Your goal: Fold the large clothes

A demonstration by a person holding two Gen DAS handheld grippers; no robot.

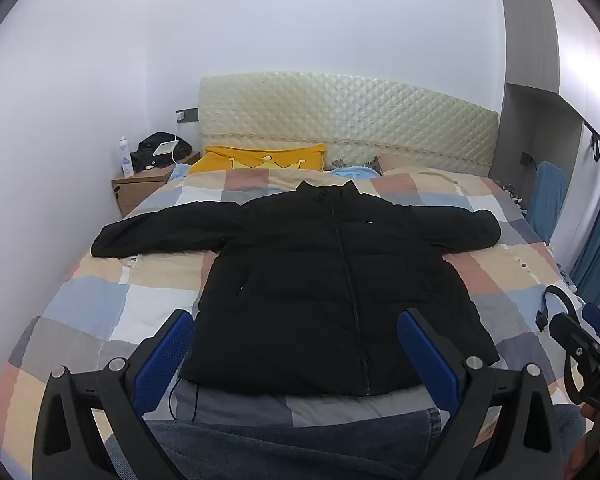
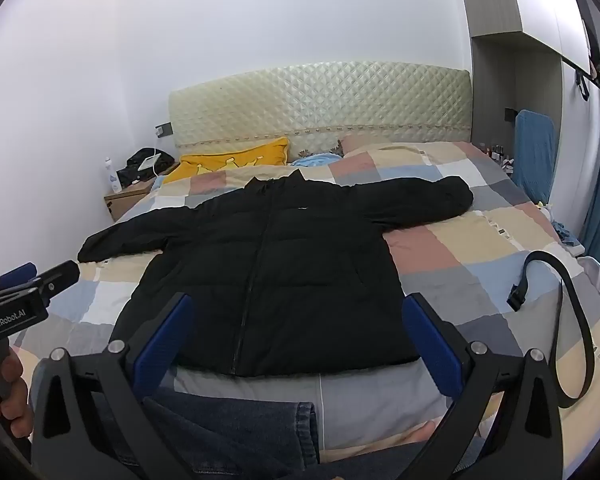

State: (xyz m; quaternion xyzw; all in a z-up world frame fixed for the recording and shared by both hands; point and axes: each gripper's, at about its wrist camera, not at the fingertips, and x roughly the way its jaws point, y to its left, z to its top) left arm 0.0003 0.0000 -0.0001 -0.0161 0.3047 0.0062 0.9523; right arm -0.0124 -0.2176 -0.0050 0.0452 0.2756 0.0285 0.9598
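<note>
Black jacket (image 1: 324, 280) lies flat, front up and zipped, sleeves spread, on the checked bed (image 1: 100, 308). Left tongs (image 1: 300, 360) and right tongs (image 2: 300, 344) hover wide open and empty near the jacket's hem, clear of it, the collar beyond toward the headboard (image 1: 340, 120).

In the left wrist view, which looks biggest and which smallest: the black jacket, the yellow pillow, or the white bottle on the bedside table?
As they look in that view:
1. black jacket, by far the largest
2. yellow pillow
3. white bottle, smallest

The pillow and bottle lie farther from the camera and the pillow is partly hidden, so both look smaller than they are.
</note>
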